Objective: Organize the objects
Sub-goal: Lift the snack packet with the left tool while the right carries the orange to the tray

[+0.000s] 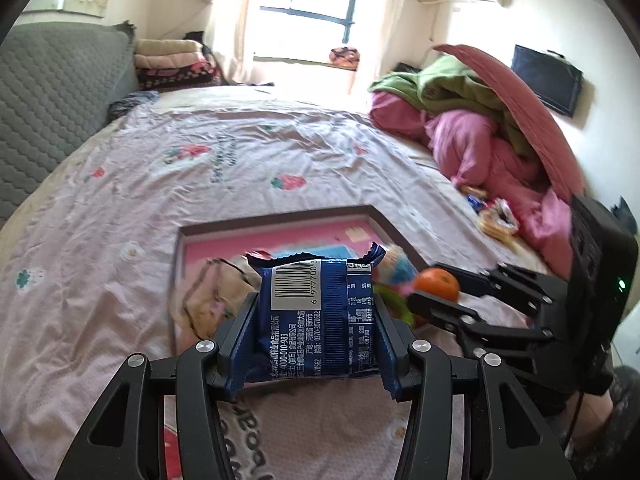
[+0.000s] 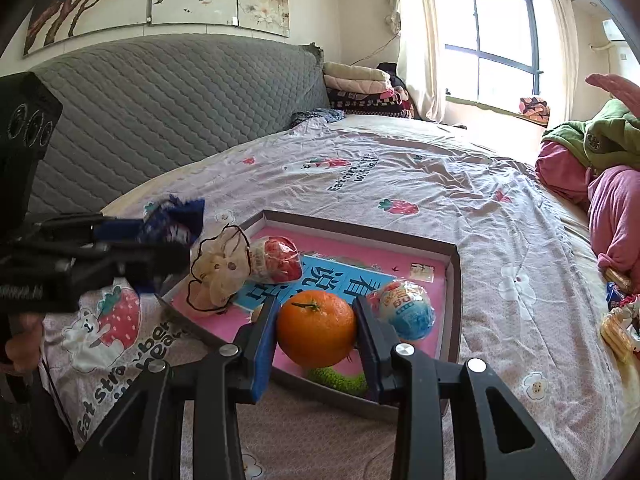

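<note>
Left hand-held gripper point(image 1: 316, 320) is clamped on a blue snack packet point(image 1: 316, 316), pads on its two short sides, barcode face toward the camera, long axis running left to right across the jaws. Packet is off the bed, held just over the near edge of the tray point(image 1: 280, 216).

Right hand-held gripper point(image 2: 316, 328) is closed at mid width on an orange point(image 2: 316, 328), pads pressing both sides, stem end facing the camera. Orange hangs over the near part of the tray, above its pink floor.

Key relation: tray lies straight ahead and below both grippers, so both loads look close to a drop. Right hand is nearer the tray middle; left sits at the near-left edge.

Inside the tray: green ring point(image 2: 340, 380) right under the orange, blue-and-white wrapped egg point(image 2: 406, 308) just to the right, cream pouch point(image 2: 218, 276) at the left, red wrapped egg point(image 2: 276, 260) behind it, touching.

Farther off, bed sheet point(image 2: 400, 184) bare in the middle. Loose snacks point(image 1: 496, 216) at the far right, beside the pink quilt point(image 1: 480, 144), probably still to collect.
</note>
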